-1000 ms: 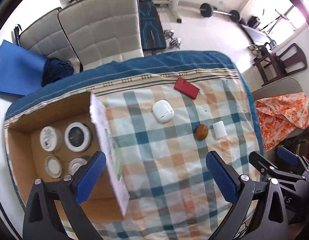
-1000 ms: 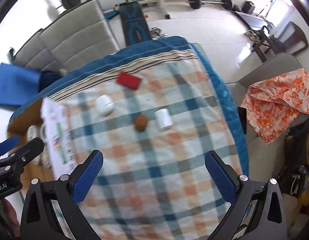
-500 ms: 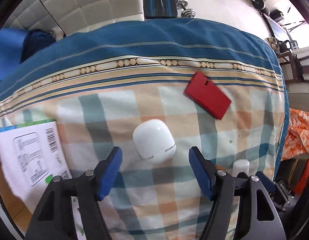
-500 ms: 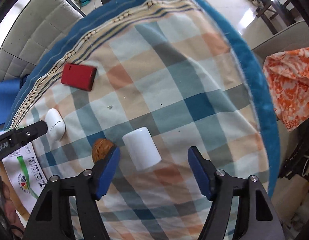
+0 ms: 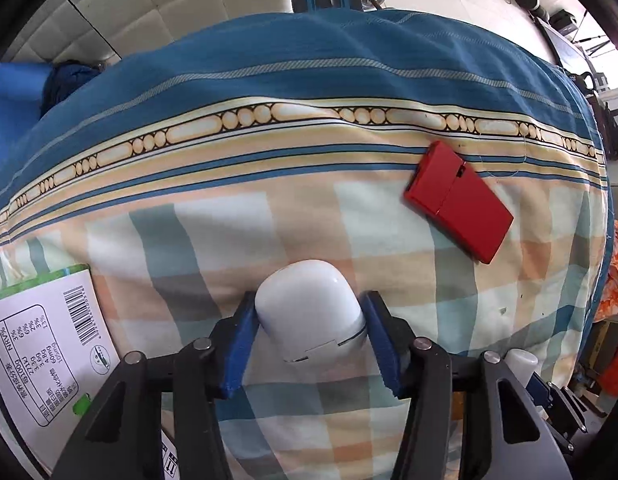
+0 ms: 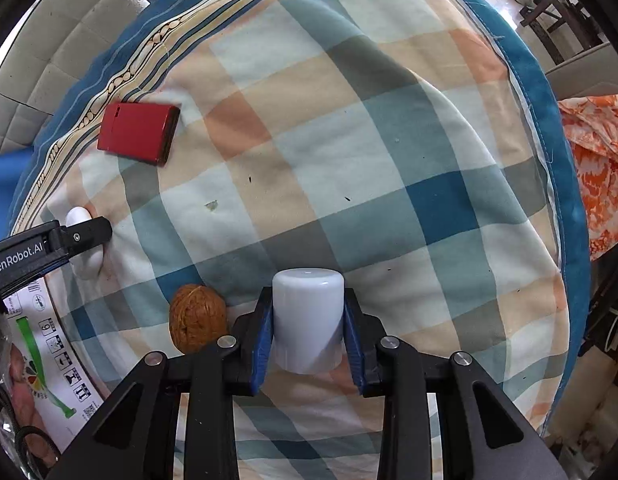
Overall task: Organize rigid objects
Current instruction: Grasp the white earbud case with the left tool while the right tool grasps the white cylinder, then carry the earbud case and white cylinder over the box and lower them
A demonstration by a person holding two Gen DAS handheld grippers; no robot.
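In the left wrist view my left gripper (image 5: 311, 320) is shut on a white rounded case (image 5: 309, 308) lying on the checked cloth. A red flat box (image 5: 459, 200) lies to the far right of it. In the right wrist view my right gripper (image 6: 307, 326) is shut on a white cylinder (image 6: 307, 320) on the cloth. A brown walnut (image 6: 197, 318) lies just left of the right gripper. The red flat box (image 6: 139, 134) is at the far left there, and the left gripper (image 6: 83, 236) with the white case (image 6: 77, 216) shows at the left edge.
The white printed flap of the cardboard box (image 5: 49, 352) is at the lower left, also at the lower left in the right wrist view (image 6: 49, 360). The cloth's blue border (image 5: 309, 68) marks the far edge. An orange patterned cloth (image 6: 597, 160) lies off the right side.
Both grippers have moved forward and down to the cloth and closed: the left around the white case, the right around the white cylinder.
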